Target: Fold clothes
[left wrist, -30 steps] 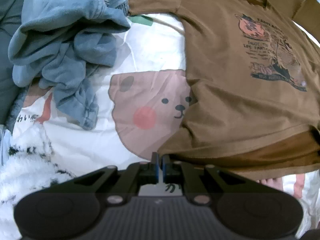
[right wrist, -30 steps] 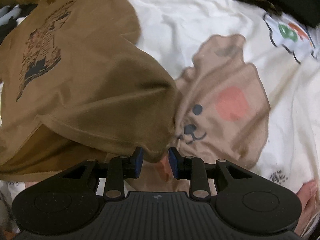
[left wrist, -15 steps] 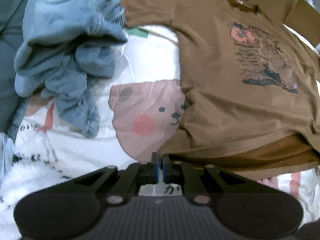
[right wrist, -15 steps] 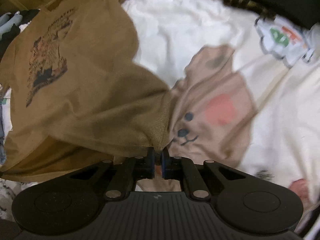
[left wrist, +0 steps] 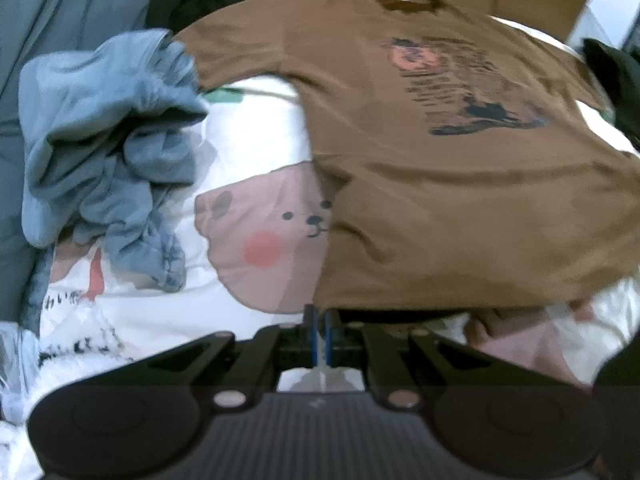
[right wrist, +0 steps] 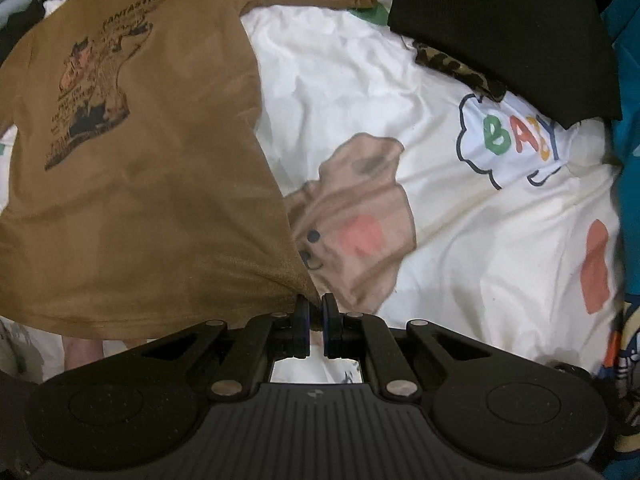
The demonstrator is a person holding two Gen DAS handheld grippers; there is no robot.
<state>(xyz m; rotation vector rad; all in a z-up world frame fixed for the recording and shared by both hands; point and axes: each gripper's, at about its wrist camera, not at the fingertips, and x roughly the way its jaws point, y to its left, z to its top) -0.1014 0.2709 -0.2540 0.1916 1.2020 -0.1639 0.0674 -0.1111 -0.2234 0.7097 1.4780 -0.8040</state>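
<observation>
The bed's white sheet (right wrist: 360, 92) carries a tan bear face with a pink cheek, and in the right wrist view a cloud outline at 2 o'clock reads "BA" in green and orange, the rest hidden under a black cloth (right wrist: 500, 20); small dark characters at 8 o'clock in the left wrist view are too blurred to read; the brown shirt (left wrist: 440, 200) lies front up across the sheet, its chest print headed "FANTASTIC" in the right wrist view, the lines below too small to read; its hem stretches between the two grippers, lifted off the sheet, with shadow beneath it; a crumpled grey-blue garment (left wrist: 108, 140) sits at 9 o'clock in the left wrist view, just beside the shirt's sleeve, with dark clothes and cardboard at 12 o'clock; teal cloth (right wrist: 628, 160) runs along the 3 o'clock edge of the right wrist view; the left gripper (left wrist: 319, 330) points steeply down, its jaws closed on the shirt's hem corner; the right gripper (right wrist: 314, 320) points straight down, its jaws clamped on the opposite hem corner, brown cloth bunched between the blue pads (right wrist: 305, 322).
</observation>
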